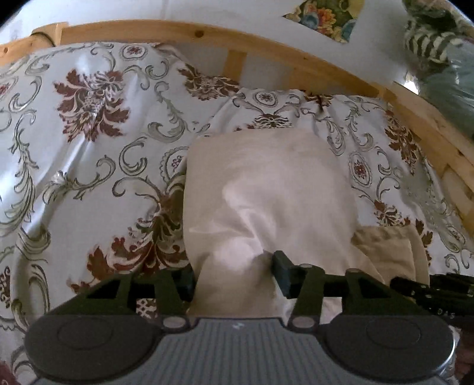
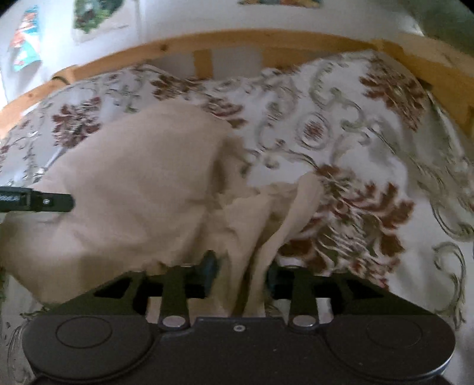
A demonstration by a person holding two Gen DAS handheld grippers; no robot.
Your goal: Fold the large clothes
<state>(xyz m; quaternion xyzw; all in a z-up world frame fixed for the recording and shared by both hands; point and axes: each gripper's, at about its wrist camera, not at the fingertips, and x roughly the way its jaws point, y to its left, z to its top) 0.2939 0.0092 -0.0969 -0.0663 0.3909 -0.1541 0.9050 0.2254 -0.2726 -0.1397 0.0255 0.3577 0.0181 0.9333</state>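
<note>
Both claws have hold of the same cream cloth (image 1: 260, 189) over the bed. Left claw (image 1: 234, 274) has a thick bunch of it pinched between its fingers, one dark fingertip (image 1: 283, 271) showing at the fabric's edge while the other is mostly buried behind the fold. Right claw (image 2: 241, 271) grips a narrower gathered strip of the cloth (image 2: 142, 183), which fans out from its fingers up and to the left in loose wrinkles. In the right wrist view the left claw's finger reaches in from the left edge and touches the cloth there. Most of the cloth lies draped on the bedspread (image 1: 89, 142), a pale cover with dark red flowers and grey scrolls. A wooden bed frame (image 1: 207, 37) curves along the far side, against a white wall with colourful pictures (image 2: 89, 14) stuck on it. The right view is blurred.
</note>
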